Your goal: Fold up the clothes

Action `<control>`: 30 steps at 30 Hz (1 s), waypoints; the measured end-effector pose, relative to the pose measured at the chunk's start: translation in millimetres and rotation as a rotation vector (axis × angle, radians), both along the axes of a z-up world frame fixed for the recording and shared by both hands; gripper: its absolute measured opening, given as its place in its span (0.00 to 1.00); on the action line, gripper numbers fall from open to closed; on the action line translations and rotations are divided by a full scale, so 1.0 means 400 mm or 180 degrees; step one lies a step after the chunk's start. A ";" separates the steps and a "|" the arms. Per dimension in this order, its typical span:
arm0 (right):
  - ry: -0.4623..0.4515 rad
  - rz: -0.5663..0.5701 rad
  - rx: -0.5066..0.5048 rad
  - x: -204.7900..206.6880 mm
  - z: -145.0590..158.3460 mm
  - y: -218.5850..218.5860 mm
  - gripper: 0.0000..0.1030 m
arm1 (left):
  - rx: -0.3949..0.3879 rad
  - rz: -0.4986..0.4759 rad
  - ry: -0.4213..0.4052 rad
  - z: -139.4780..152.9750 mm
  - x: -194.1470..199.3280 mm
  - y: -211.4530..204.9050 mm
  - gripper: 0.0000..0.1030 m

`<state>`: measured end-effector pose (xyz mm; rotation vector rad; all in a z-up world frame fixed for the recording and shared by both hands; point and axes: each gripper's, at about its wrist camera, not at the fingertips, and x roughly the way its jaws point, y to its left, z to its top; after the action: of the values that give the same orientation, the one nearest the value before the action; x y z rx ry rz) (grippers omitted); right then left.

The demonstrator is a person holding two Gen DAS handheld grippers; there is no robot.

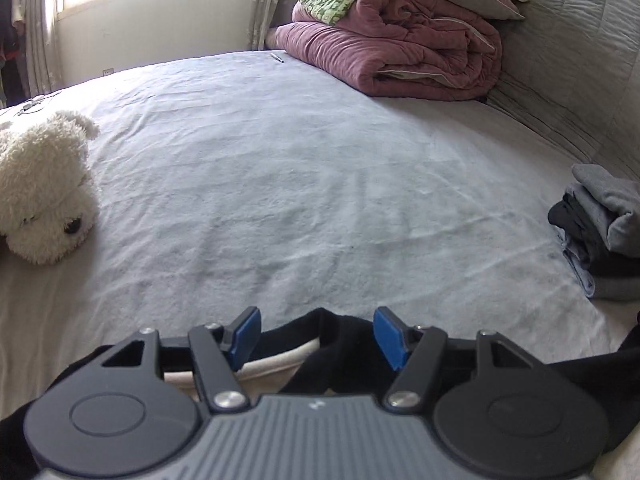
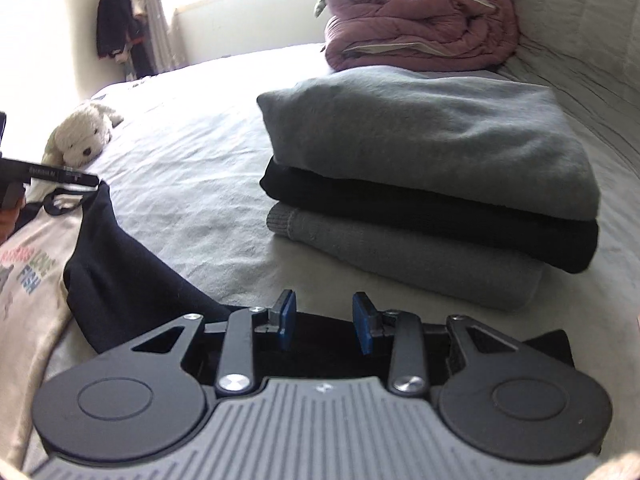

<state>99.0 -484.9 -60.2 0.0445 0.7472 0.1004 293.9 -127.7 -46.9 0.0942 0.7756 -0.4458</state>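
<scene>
Two open grippers hovering over a shirt on a bed

The left gripper (image 1: 317,334) is standing spread above the black-and-cream shirt (image 1: 316,344), pinching nothing; only its view is showing the pen (image 1: 277,57) by the maroon quilt (image 1: 400,56). The right gripper (image 2: 325,325) is gaping partway over a dark sleeve, and only its view is showing the shirt's print beside the stack of folded clothes (image 2: 432,184) on the pale bedsheet (image 1: 280,184), near a plush dog (image 1: 44,184).

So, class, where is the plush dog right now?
In the left wrist view, the plush dog lies at the bed's left edge, far across from the folded stack.
</scene>
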 end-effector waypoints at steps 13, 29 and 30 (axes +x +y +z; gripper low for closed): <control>0.0282 0.0697 -0.0195 0.017 0.002 0.013 0.35 | -0.0223 0.0001 0.0293 -0.015 0.070 0.027 0.56; -0.0457 -0.0167 -0.0609 -0.056 -0.007 0.072 0.01 | -0.0234 -0.0041 -0.0090 0.016 0.019 0.014 0.06; -0.0540 -0.0301 -0.0603 -0.059 -0.003 0.065 0.01 | -0.0253 -0.0024 -0.0136 0.018 0.016 0.017 0.06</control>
<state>75.5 -458.9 -61.4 -0.1078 0.5814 -0.0565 300.4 -120.8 -39.8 0.0326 0.7149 -0.4798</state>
